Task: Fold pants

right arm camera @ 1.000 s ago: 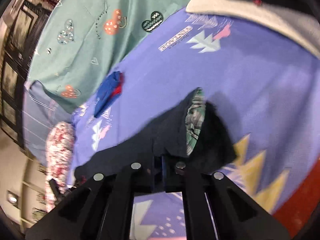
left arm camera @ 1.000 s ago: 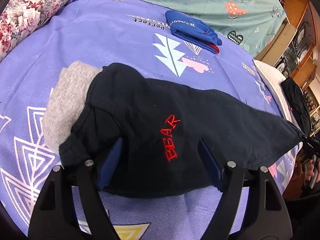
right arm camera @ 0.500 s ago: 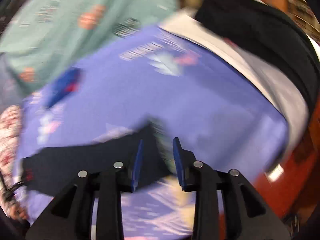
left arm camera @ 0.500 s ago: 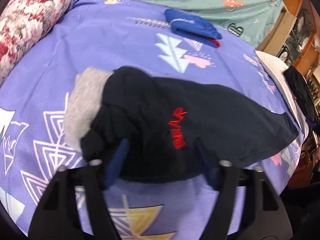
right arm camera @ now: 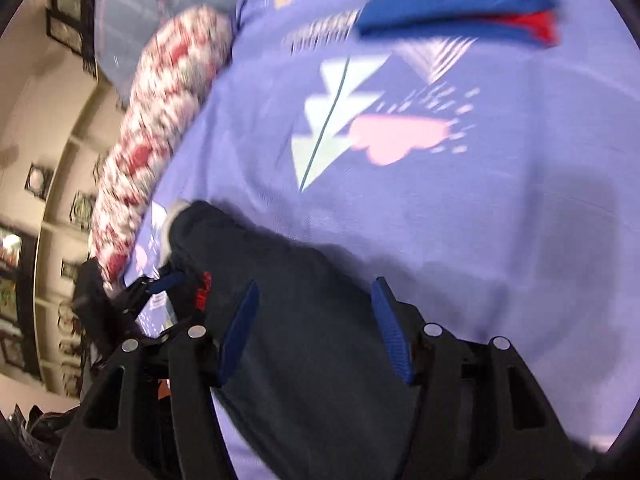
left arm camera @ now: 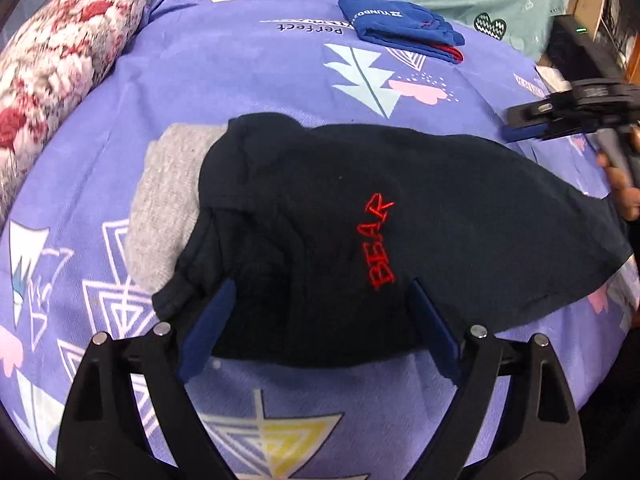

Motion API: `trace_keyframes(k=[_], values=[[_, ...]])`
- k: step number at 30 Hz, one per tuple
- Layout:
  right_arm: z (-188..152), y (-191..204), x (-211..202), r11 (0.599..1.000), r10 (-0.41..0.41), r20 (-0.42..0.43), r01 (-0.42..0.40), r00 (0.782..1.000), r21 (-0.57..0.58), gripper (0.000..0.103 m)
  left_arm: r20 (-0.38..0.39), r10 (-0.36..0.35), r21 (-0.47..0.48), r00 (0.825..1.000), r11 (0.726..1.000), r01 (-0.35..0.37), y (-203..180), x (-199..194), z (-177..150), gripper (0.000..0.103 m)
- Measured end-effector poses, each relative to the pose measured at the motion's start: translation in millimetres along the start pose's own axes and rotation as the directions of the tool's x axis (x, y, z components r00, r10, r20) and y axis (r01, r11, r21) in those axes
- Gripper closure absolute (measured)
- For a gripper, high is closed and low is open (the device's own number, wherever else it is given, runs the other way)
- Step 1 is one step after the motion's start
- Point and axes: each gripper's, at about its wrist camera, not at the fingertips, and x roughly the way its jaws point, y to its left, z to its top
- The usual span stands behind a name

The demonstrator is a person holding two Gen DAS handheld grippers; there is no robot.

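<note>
Our left gripper [left arm camera: 316, 328] is opening, its jaws straddling the near edge of the black pants [left arm camera: 400, 216] without pressing them. Our right gripper [right arm camera: 316, 328] is opening too, hovering over the same pants, which are lying on the purple bedspread [left arm camera: 260, 80] beside a floral pillow [left arm camera: 60, 64].

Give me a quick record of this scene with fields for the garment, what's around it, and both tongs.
garment: black pants with red BEAR lettering, folded on the purple bedsheet
under its left end: grey cloth
far side: folded blue garment
left edge: floral pillow
left tongs: opening, straddling the pants' near edge
right tongs: opening over the pants, gripping nothing
</note>
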Motion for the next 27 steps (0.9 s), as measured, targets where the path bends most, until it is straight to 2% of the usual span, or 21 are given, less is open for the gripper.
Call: trace_keyframes(k=[3,6,8,12,14,16,22,24,25,26,27], values=[[5.6,-0.2,17.3,1.000,0.024,-0.062,-0.023,0.998,0.004,0.044,-0.001,-0.015,-0.016,1.000,1.000,0.015,4.4,-1.4,-1.1,0.014],[3.6,0.2,23.8,0.993,0.115,-0.148,-0.113,0.982,0.022,0.042,-0.007,-0.004,-0.010,1.000,1.000,0.004,2.9,1.1,0.7,0.014],[2.6,5.2,23.2,0.986,0.164,-0.172,-0.164,0.971,0.012,0.041,-0.013,-0.005,-0.010,1.000,1.000,0.005,3.3,2.2,2.6,0.014],[-8.6,6.0,21.1,0.948,0.317,-0.232,-0.314,0.920,0.050,0.037,-0.017,-0.011,-0.013,1.000,1.000,0.011,4.5,2.9,4.6,0.014],[-13.4,4.0,23.5,0.944,0.328,-0.268,-0.323,0.906,0.064,0.037,-0.016,-0.011,-0.013,1.000,1.000,0.011,4.7,2.8,4.5,0.014],[-17.1,1.9,26.9,0.948,0.318,-0.292,-0.312,0.902,0.066,0.037,-0.015,-0.010,-0.014,1.000,1.000,0.010,4.4,2.5,4.2,0.014],[-3.8,0.0,49.0,0.928,0.371,-0.221,-0.355,0.902,0.111,0.038,-0.012,-0.005,-0.010,1.000,1.000,0.005,3.1,3.5,4.1,0.014],[2.9,4.9,52.8,0.934,0.356,-0.160,-0.343,0.921,0.100,0.049,-0.011,-0.008,-0.014,1.000,1.000,0.008,4.2,2.7,3.3,0.014],[6.5,2.6,47.5,0.939,0.337,-0.092,-0.329,0.937,0.098,0.053,-0.010,-0.010,-0.017,1.000,1.000,0.010,4.9,2.4,2.8,0.014],[7.7,-2.7,44.5,0.935,0.342,-0.054,-0.334,0.938,0.117,0.067,-0.011,-0.014,-0.019,1.000,1.000,0.014,5.5,2.2,2.5,0.014],[7.9,-8.7,42.5,0.934,0.338,-0.030,-0.332,0.941,0.132,0.077,-0.012,-0.019,-0.021,1.000,1.000,0.019,6.4,2.0,2.4,0.014]])
